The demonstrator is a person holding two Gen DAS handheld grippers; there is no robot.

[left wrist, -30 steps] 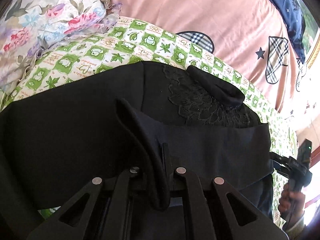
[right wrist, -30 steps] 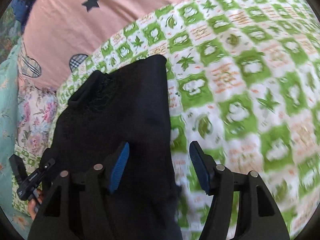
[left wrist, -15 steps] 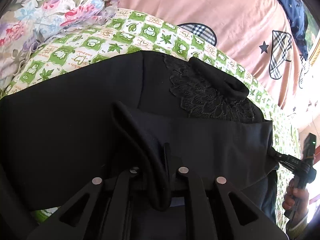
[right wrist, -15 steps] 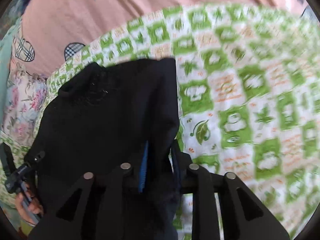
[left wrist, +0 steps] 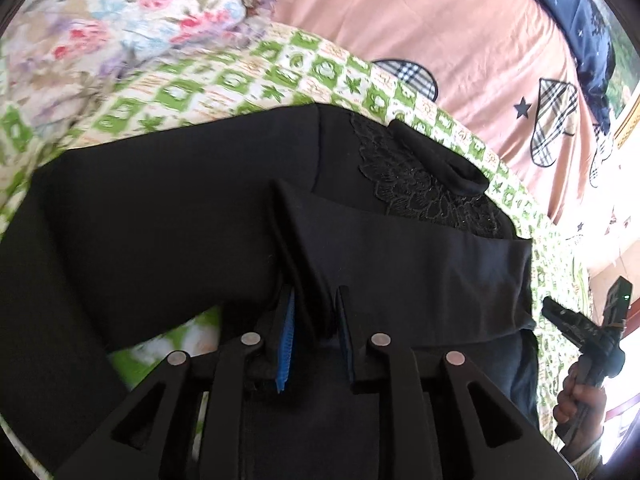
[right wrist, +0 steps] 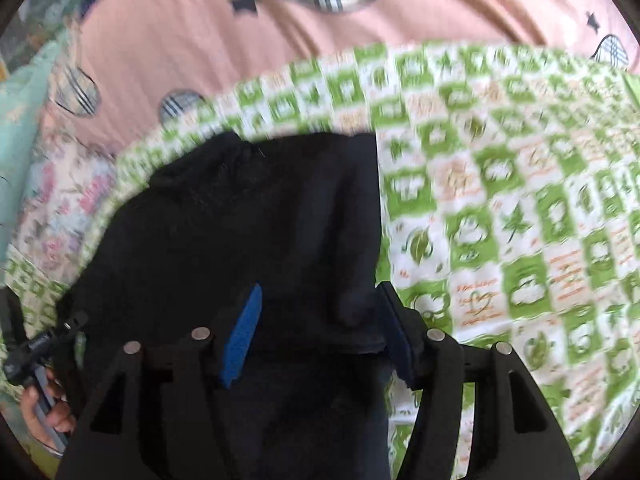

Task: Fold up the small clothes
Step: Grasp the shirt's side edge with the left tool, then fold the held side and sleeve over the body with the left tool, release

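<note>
Black garment lies spread on green-checked sheet over pink bedcover. Left gripper: fingers slightly apart, raised fold of cloth between them, grip loose. Lace patch further right. Right gripper: fingers wide, garment edge between, not pinched.

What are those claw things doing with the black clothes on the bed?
A person is folding a black garment on a green-and-white checked cloth, holding a gripper in each hand. The left gripper has a raised fold of the fabric between its fingers, which are slightly parted. The right gripper is open, with the garment's edge lying between its fingers. The garment has a lace patch and is partly folded over itself.
</note>
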